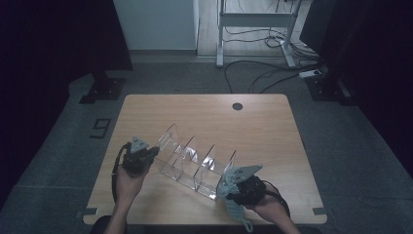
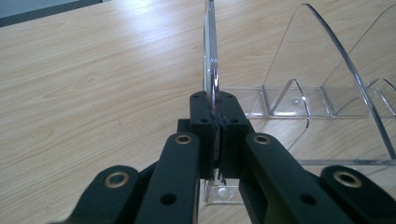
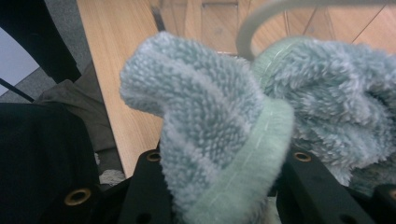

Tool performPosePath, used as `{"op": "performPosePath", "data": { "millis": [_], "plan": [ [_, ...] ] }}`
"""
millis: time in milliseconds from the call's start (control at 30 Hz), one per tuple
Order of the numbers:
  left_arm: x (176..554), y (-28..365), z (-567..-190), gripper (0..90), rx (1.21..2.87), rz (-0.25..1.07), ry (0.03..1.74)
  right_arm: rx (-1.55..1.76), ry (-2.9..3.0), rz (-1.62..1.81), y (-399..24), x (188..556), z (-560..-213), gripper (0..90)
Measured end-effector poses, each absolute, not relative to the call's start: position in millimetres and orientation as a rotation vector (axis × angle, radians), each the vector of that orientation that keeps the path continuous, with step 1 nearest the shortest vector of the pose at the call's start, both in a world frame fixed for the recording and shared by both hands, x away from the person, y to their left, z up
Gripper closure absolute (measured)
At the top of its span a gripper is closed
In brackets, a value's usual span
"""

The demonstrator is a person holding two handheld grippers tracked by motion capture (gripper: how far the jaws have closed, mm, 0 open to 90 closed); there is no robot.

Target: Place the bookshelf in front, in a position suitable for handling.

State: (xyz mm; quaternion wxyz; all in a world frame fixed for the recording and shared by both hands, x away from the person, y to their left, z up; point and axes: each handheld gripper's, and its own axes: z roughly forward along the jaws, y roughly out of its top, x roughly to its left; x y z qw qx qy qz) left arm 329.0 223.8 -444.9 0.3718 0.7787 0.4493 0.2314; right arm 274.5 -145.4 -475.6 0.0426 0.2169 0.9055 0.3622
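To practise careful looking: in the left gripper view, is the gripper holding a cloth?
No, the left gripper is clamped on the clear acrylic rack.

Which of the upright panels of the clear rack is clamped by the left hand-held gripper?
The outermost end panel of the clear acrylic divider rack, nearest the left hand-held gripper. Its jaws are shut on that panel's edge; the other panels stand free.

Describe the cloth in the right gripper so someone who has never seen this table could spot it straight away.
Start at the light wooden table and find the clear acrylic divider rack lying across its middle. At the rack's near right end, the right gripper pinches a fluffy pale blue-green terry cloth. It is the soft, fuzzy thing there, with a stitched hem.
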Motion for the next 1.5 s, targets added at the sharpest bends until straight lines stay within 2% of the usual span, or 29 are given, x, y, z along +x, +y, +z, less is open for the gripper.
{"op": "performPosePath", "data": {
  "millis": [400, 1500],
  "plan": [
    [329.5, 228.5, -445.6, 87.8, 1.992, 0.561, 1.114, 0.682, 2.746, 1.093, -151.2, 287.3, -474.4, 66.2],
    [329.3, 226.5, -444.5, 87.4, 2.01, 0.587, 1.115, 0.939, 2.595, 0.987, -181.2, 370.5, -477.2, 66.1]
  ]
}}
